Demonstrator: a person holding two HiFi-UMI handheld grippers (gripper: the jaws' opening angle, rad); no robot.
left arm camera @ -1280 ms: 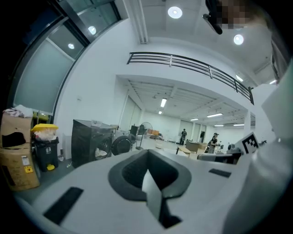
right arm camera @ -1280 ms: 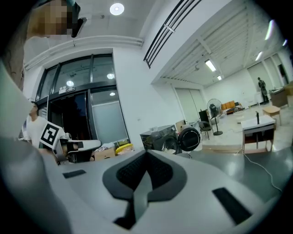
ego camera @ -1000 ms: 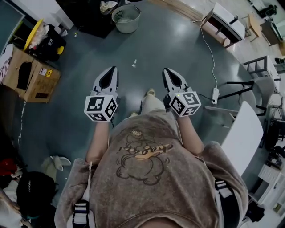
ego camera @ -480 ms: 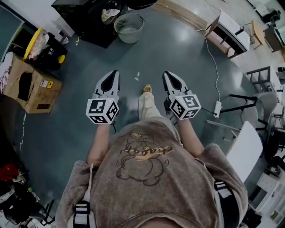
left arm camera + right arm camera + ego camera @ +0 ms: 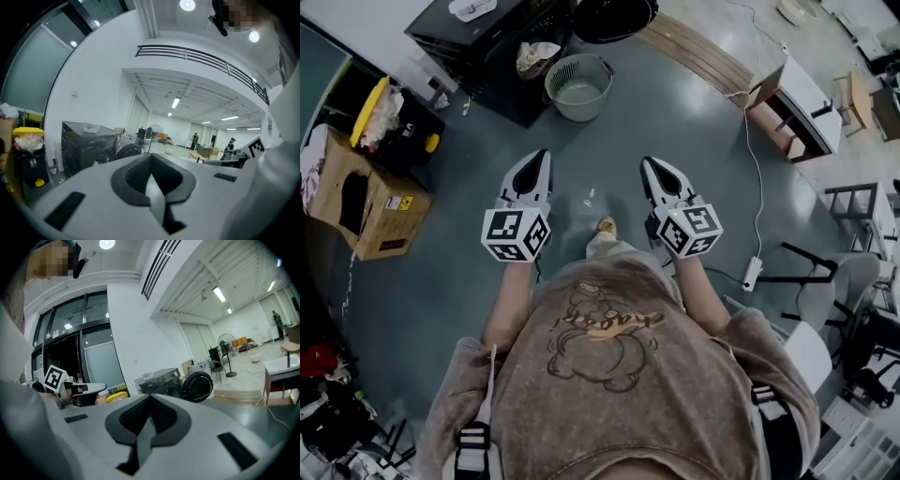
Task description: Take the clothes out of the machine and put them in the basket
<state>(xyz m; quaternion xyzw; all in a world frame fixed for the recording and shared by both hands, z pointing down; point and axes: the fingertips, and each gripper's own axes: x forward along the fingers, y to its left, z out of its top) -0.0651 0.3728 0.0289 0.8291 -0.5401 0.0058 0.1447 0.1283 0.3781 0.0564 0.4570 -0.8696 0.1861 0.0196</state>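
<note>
The left gripper point(image 5: 541, 159) and the right gripper point(image 5: 649, 165) are both pressed together and hold nothing. Their own views show the pads meeting with no cloth between them. They point ahead side by side.

Compared with a second ago, the basket point(image 5: 553, 89) and the black machine point(image 5: 487, 42) have slid down from the top edge toward the grippers. I take it the person is walking up to them and no piece has been taken yet.

The basket now lies at 12 o'clock of the grippers and the machine at 11 o'clock. The machine's round door point(image 5: 614, 14) is swung open. A pale cloth point(image 5: 534, 56) shows at the machine's front, just beside the basket's rim.

The floor point(image 5: 694, 122) between is bare except for a small scrap point(image 5: 590, 199). At 9 o'clock a cardboard box point(image 5: 370, 192) stands well apart. At 3 o'clock a cable point(image 5: 753, 206) runs to a power strip point(image 5: 753, 273), which is the edge to mind on that side.
</note>
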